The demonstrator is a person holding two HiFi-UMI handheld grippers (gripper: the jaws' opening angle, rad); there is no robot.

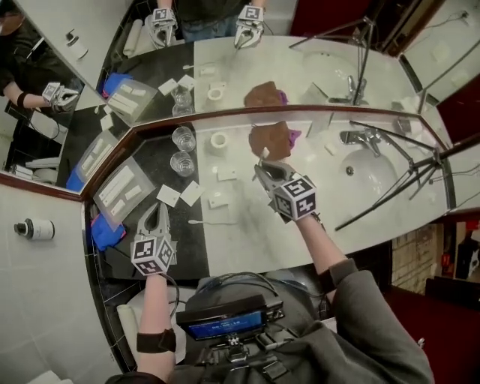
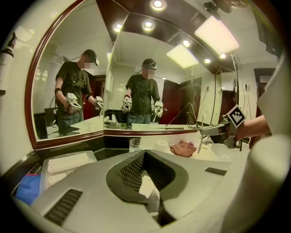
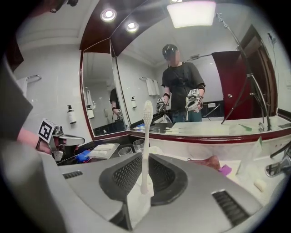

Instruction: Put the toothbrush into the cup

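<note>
toothbrush (image 3: 146, 145) upright, bristles up, lower handle pinched in right tongs (image 1: 262, 171), held over the pale surface (image 1: 240, 221), right of and apart from the two glass cups (image 1: 182, 162); left tongs (image 1: 157, 212) pressed together, empty

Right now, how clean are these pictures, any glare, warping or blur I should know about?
Head view: sharp but bowed at the edges, the mirror doubling the counter. Left gripper view: fisheye, black corners, ceiling lights flaring. Right gripper view: same fisheye, ceiling panel blown out, toothbrush in the jaws crisp; faces masked by added blur.
</note>
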